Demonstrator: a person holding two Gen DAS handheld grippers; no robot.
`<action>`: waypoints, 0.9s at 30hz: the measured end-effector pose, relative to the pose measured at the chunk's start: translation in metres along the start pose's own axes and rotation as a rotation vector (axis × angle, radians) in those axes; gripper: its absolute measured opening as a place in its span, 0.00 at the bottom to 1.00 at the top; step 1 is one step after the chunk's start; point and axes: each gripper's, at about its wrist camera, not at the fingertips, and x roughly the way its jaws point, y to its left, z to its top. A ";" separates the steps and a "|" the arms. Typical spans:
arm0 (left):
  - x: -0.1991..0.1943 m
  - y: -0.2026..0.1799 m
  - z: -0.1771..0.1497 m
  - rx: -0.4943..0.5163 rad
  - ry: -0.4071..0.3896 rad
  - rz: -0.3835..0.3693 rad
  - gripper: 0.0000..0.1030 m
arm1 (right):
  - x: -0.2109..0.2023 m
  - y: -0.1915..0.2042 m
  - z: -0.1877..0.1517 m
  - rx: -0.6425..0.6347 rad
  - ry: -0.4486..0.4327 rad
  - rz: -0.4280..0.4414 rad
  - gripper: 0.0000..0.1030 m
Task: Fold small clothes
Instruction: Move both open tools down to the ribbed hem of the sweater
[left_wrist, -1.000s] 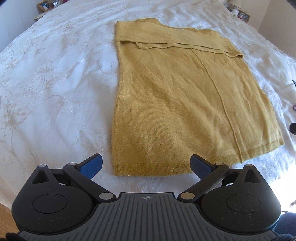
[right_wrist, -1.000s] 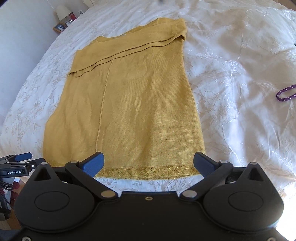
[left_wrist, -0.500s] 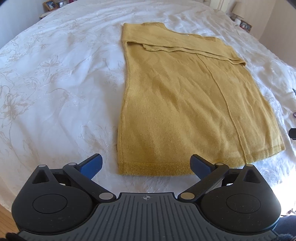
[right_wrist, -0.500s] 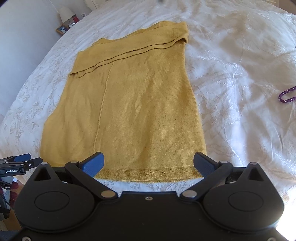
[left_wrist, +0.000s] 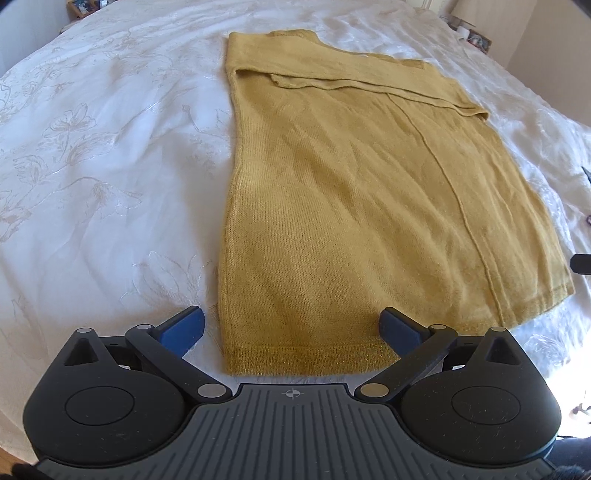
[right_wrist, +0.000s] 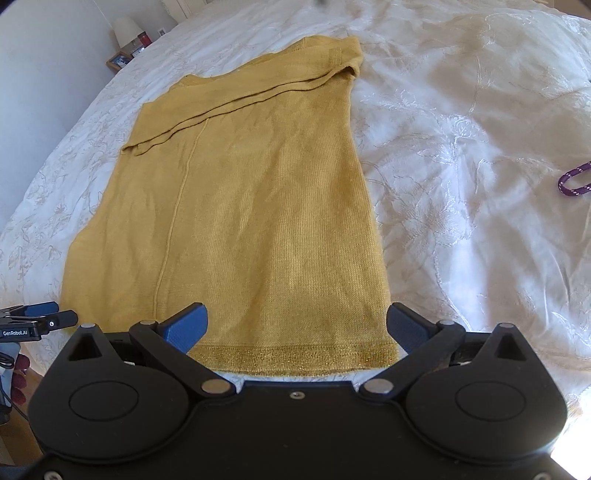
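sweater (left_wrist: 369, 206) flat on bed (left_wrist: 92, 166) | left gripper (left_wrist: 291, 328), right gripper (right_wrist: 297, 326) wide, empty, near hem (right_wrist: 295, 356) | risk: pinching one layer or bedspread, skewing fold

My two wrist cameras look forward from the bed's (left_wrist: 110, 155) near edge, low and close; both share the yellow garment (left_wrist: 351, 206), left view angled rightward, right view leftward.
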 end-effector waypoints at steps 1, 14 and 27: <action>0.003 -0.001 0.001 0.003 0.005 -0.003 1.00 | 0.002 -0.003 0.001 0.010 0.000 -0.004 0.99; 0.027 0.006 0.007 0.004 0.069 -0.040 1.00 | 0.037 -0.021 0.003 0.069 0.068 0.035 1.00; 0.032 -0.003 0.008 0.006 0.065 0.023 1.00 | 0.039 -0.026 -0.005 0.059 0.041 0.054 1.00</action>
